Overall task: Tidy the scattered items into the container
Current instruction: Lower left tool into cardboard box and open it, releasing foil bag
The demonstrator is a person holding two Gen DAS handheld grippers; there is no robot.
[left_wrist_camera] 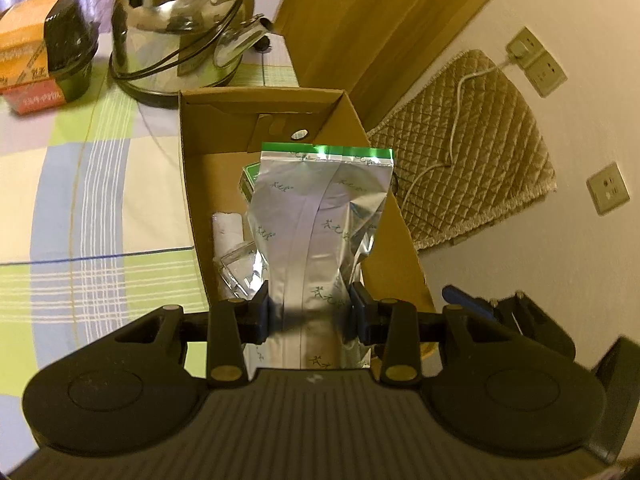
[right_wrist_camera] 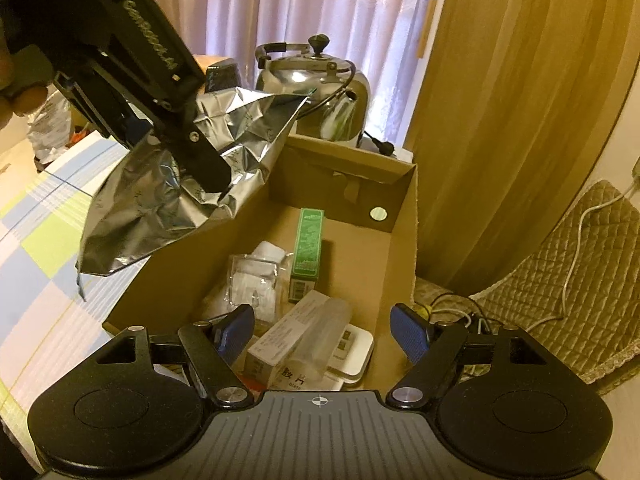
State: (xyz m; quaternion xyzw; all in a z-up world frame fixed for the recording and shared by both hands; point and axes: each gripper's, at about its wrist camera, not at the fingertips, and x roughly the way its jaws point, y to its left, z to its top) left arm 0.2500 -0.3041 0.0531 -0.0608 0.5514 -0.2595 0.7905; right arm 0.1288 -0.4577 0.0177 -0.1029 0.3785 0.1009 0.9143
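Observation:
My left gripper (left_wrist_camera: 310,312) is shut on a silver foil pouch (left_wrist_camera: 320,220) with a green top strip, held above the open cardboard box (left_wrist_camera: 192,184). From the right wrist view the same left gripper (right_wrist_camera: 208,172) pinches the crumpled foil pouch (right_wrist_camera: 168,200) over the box's left wall (right_wrist_camera: 200,240). My right gripper (right_wrist_camera: 322,334) is open over the near end of the box, nothing between its blue pads. Inside lie a green carton (right_wrist_camera: 308,248), a clear packet with white contents (right_wrist_camera: 252,280), a white carton (right_wrist_camera: 280,340) and a clear tube (right_wrist_camera: 320,336).
A steel kettle (left_wrist_camera: 176,28) with a black cord stands behind the box on the checked tablecloth (left_wrist_camera: 80,200). An orange-wrapped black bowl (left_wrist_camera: 44,56) sits at the far left. A quilted cushion (left_wrist_camera: 468,140), wall sockets (left_wrist_camera: 536,60) and a wooden door (right_wrist_camera: 520,120) lie to the right.

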